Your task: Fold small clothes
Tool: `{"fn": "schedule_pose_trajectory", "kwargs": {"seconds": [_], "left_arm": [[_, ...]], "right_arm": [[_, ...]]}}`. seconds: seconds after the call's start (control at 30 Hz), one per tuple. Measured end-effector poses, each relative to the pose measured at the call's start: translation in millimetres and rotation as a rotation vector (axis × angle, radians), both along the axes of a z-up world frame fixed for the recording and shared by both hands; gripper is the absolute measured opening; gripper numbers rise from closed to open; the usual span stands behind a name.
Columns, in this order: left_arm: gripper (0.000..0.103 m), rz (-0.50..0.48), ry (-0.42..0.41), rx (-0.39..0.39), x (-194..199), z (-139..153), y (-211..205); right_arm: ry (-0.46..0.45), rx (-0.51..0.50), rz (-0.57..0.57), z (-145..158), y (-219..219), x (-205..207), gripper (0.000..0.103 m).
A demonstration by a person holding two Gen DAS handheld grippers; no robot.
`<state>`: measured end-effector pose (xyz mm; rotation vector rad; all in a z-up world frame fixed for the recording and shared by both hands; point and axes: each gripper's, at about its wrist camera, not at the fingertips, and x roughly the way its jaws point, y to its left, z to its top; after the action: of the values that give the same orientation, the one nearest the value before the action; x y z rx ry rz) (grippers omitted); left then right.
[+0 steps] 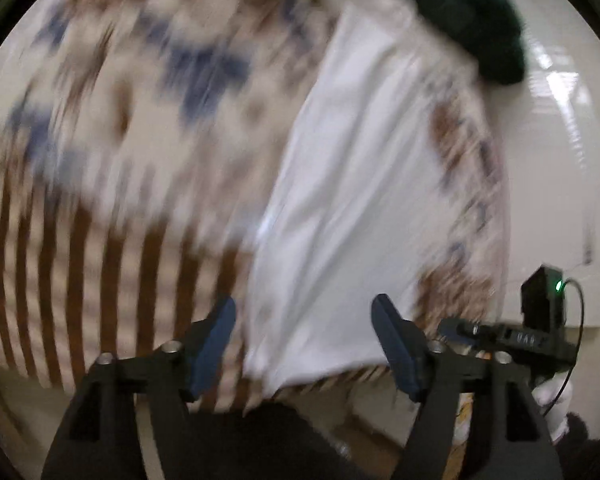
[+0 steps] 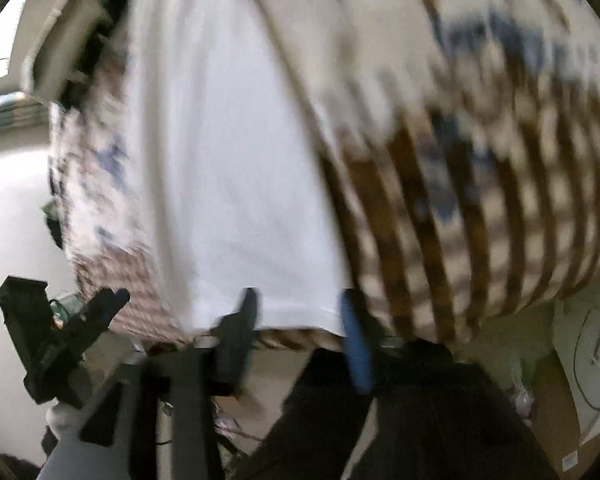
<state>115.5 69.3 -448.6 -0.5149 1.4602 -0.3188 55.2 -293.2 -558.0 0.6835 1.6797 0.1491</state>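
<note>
A white garment (image 1: 340,200) lies flat on a table cover (image 1: 100,160) patterned with brown stripes and blue patches; both views are blurred by motion. My left gripper (image 1: 304,304) hangs above the garment's near hem, jaws apart, with nothing pinched between its blue pads (image 1: 220,320). In the right wrist view the same white garment (image 2: 228,160) runs up the middle. My right gripper (image 2: 299,296) stands open over its near hem, which lies under the gap untouched. The two grippers sit side by side at the table's near edge.
A dark green cloth (image 1: 472,20) lies at the far end of the table. The right gripper's body (image 1: 540,320) shows at the right edge of the left view, the left one's (image 2: 60,328) at the left of the right view. Pale floor and clutter lie below the table edge.
</note>
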Motion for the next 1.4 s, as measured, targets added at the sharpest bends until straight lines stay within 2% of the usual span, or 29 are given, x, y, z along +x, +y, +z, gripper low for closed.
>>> {"fn": "schedule_pose_trajectory", "kwargs": {"seconds": [0.07,0.1,0.13,0.27,0.37,0.43,0.57,0.73,0.8,0.9,1.0,1.03,1.07,1.1,1.13,1.17,1.2,1.27,1.3,1.4], "left_arm": [[0.07,0.02,-0.039,-0.034,36.3,7.9,-4.5],[0.07,0.034,-0.065,-0.061,67.9,10.0,-8.0],[0.07,0.043,-0.079,-0.07,84.5,9.6,-7.5],[0.069,0.097,-0.167,-0.081,193.5,-2.5,-30.9],[0.069,0.113,-0.176,-0.056,253.1,-23.1,-41.0],[0.069,0.11,-0.145,-0.046,289.1,-45.2,-46.0],[0.069,0.098,-0.101,-0.033,339.5,-86.5,-59.1],[0.069,0.104,-0.092,-0.006,375.1,-114.2,-73.0],[0.069,0.126,-0.119,0.003,382.2,-119.0,-76.8],[0.068,0.157,-0.161,0.021,385.7,-119.9,-78.7],[0.066,0.168,-0.226,0.036,382.1,-115.8,-81.9],[0.05,0.165,-0.249,0.039,381.3,-114.7,-82.7],[0.02,0.159,-0.267,0.048,380.3,-113.8,-83.4],[0.011,0.144,-0.28,0.048,379.5,-113.3,-83.9],[0.011,0.142,-0.287,0.048,381.4,-113.7,-81.8],[0.01,0.137,-0.303,0.054,380.3,-111.5,-81.1],[0.01,0.128,-0.324,0.064,378.8,-107.5,-81.2],[0.009,0.118,-0.359,0.077,375.6,-98.6,-80.8],[0.009,0.114,-0.379,0.078,372.4,-90.9,-79.5],[0.009,0.108,-0.417,0.085,368.6,-74.5,-80.4]], "right_arm": [[-0.047,0.0,-0.009,30.5,-1.2,31.6,0.055],[-0.072,-0.008,-0.011,44.5,-2.2,53.9,0.055],[-0.087,-0.007,-0.013,51.1,-3.2,65.8,0.055],[-0.17,-0.054,-0.028,73.7,-16.4,152.3,0.055],[-0.211,-0.068,-0.022,70.7,-28.3,215.1,0.055],[-0.228,-0.082,-0.004,63.0,-34.5,256.1,0.055],[-0.25,-0.073,0.028,30.4,-46.2,348.5,0.055],[-0.287,0.019,0.017,-4.1,-48.2,433.4,0.055],[-0.3,0.055,0.027,-15.0,-46.7,461.0,0.055],[-0.293,0.05,0.061,-36.0,-42.2,502.6,0.055],[-0.264,0.126,0.063,-56.6,-37.6,527.4,0.055],[-0.265,0.166,0.07,-62.2,-33.7,536.8,0.055],[-0.269,0.185,0.08,-65.1,-29.9,543.3,0.055],[-0.272,0.188,0.086,-66.0,-26.8,545.2,0.055],[-0.277,0.186,0.096,-66.1,-23.0,549.0,0.054],[-0.295,0.182,0.1,-63.4,-20.7,550.3,0.045],[-0.313,0.175,0.106,-60.2,-18.7,550.9,0.026],[-0.35,0.15,0.133,-48.5,-14.4,547.7,0.014],[-0.37,0.141,0.14,-42.7,-12.6,544.8,0.01],[-0.418,0.138,0.148,-23.8,-10.8,536.7,0.008]]}}
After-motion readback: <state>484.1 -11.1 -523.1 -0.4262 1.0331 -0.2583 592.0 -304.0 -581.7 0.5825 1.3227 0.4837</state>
